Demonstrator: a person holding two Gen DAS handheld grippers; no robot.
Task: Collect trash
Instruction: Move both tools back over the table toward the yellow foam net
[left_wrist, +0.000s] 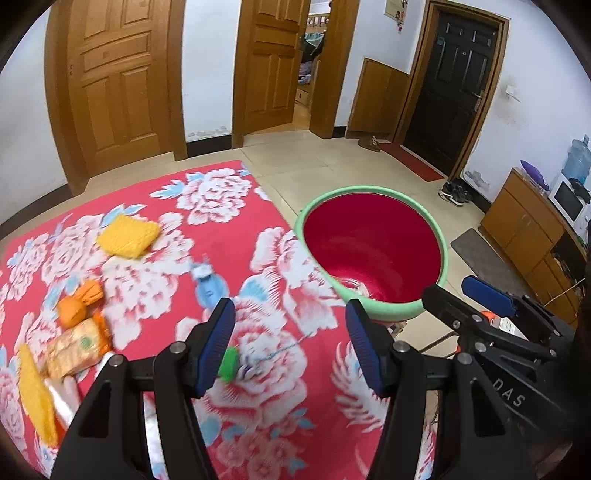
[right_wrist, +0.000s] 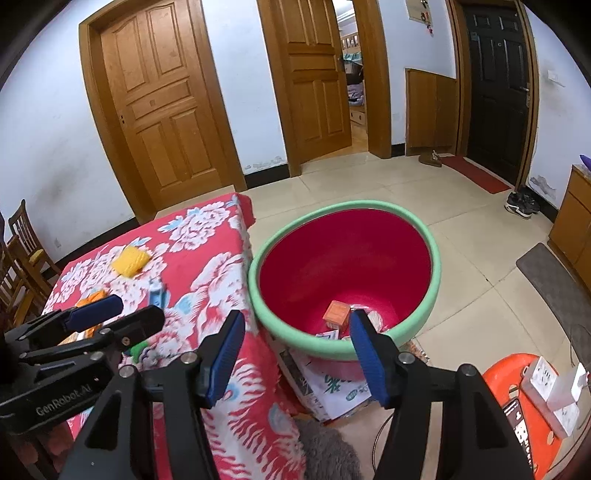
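A red basin with a green rim (left_wrist: 369, 190) stands just off the right edge of the table's red flowered cloth (left_wrist: 277, 424). Inside the basin (right_wrist: 343, 205) lie an orange box (right_wrist: 336, 314) and some white wrappers. On the cloth are a yellow sponge (left_wrist: 127, 234), a blue object (left_wrist: 208, 284), orange wrappers (left_wrist: 79, 302), a snack packet (left_wrist: 75, 350) and a small green piece (left_wrist: 229, 363). My left gripper (left_wrist: 291, 343) hovers open over the cloth with nothing between its pads. My right gripper (right_wrist: 295, 354) hangs open near the basin's near rim, also with nothing in it.
The basin rests on a printed cardboard box (right_wrist: 332, 384). An orange stool (right_wrist: 498, 373) with power strips stands at the lower right. Wooden chairs (right_wrist: 22, 251) sit left of the table. Tiled floor, doors, a cabinet (left_wrist: 524, 229) and mats lie beyond.
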